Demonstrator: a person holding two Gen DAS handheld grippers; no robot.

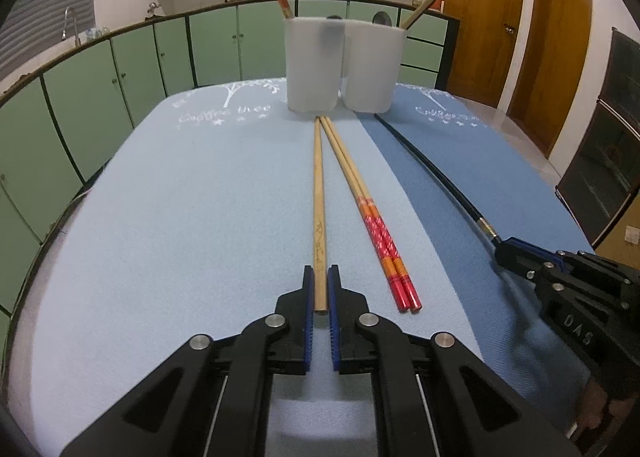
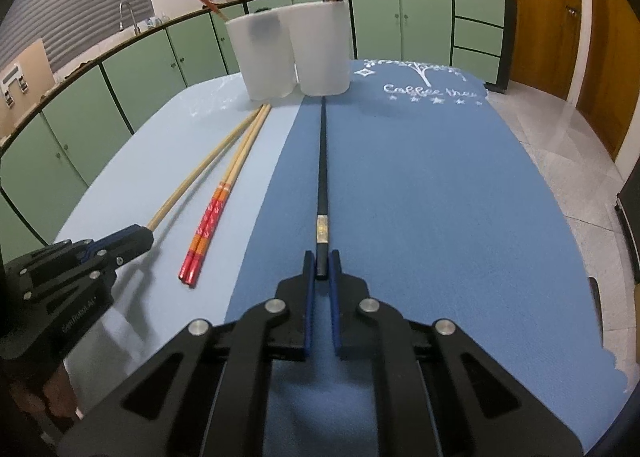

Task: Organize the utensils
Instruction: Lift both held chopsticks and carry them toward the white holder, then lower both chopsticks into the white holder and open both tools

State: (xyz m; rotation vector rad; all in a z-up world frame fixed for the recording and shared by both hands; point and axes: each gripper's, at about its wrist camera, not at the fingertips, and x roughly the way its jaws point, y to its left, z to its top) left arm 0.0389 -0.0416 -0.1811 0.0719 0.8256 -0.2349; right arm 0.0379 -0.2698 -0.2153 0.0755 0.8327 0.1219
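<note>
Your left tongs (image 1: 320,277) are clamped narrow on the near end of the plain wooden chopstick (image 1: 318,197), low centre in the left wrist view, and its far tip lies just before the two white holders. Your right tongs (image 2: 320,263) are closed the same way on the black chopstick (image 2: 322,161), which runs straight up the middle of the right wrist view over the dark blue mat (image 2: 440,177) to the right-hand holder (image 2: 322,49). Both sticks look to lie along the table; neither is lifted yet.

Part of the sorting is done: a red-topped stick stands in the left-hand holder (image 1: 314,61), and dark and tan sticks stand in the right one. Left to do, as I judge it: carry these two to their holders, then the red-patterned pair (image 1: 376,225) lying untouched on the light blue mat (image 1: 180,197), right of the wooden one.
</note>
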